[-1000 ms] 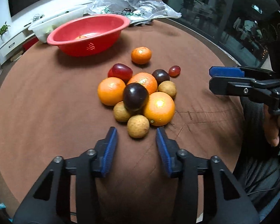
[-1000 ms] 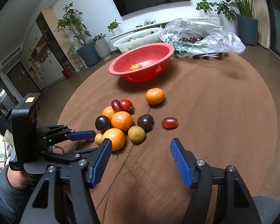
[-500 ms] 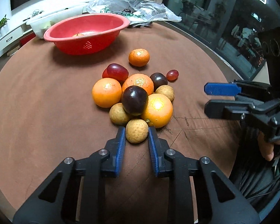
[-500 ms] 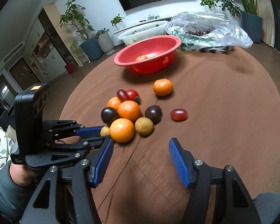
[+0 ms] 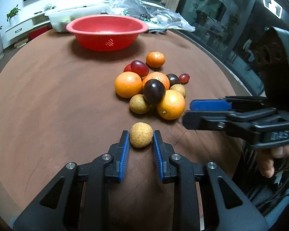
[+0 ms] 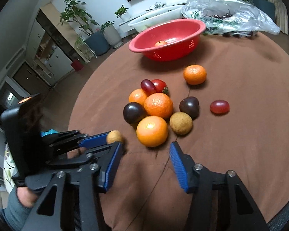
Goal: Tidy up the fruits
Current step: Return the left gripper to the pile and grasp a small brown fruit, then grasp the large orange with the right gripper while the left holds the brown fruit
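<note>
My left gripper [image 5: 141, 134] is shut on a small tan longan [image 5: 141, 137], held just above the brown tablecloth and a little apart from the fruit pile. The pile holds oranges [image 5: 170, 105], dark plums [image 5: 154, 91], more longans [image 5: 138, 104], a red grape [image 6: 219, 106] and a tomato [image 6: 160, 85]. My right gripper [image 6: 146, 148] sits just short of the nearest orange [image 6: 152, 131]; its jaws are closing with nothing between them. The red bowl [image 6: 169, 53] stands beyond the pile with one fruit [image 6: 160, 43] inside.
A lone mandarin [image 6: 194, 74] lies between pile and bowl. Behind the bowl are a white tub [image 6: 156, 17] and a clear plastic bag [image 6: 227, 13] with cherries. The round table's edge curves close on the left. A person's hand [image 5: 269, 161] holds the right gripper.
My left gripper closed around the nearest longan and drew it back from the pile. My right gripper moved closer to the pile and its jaws narrowed.
</note>
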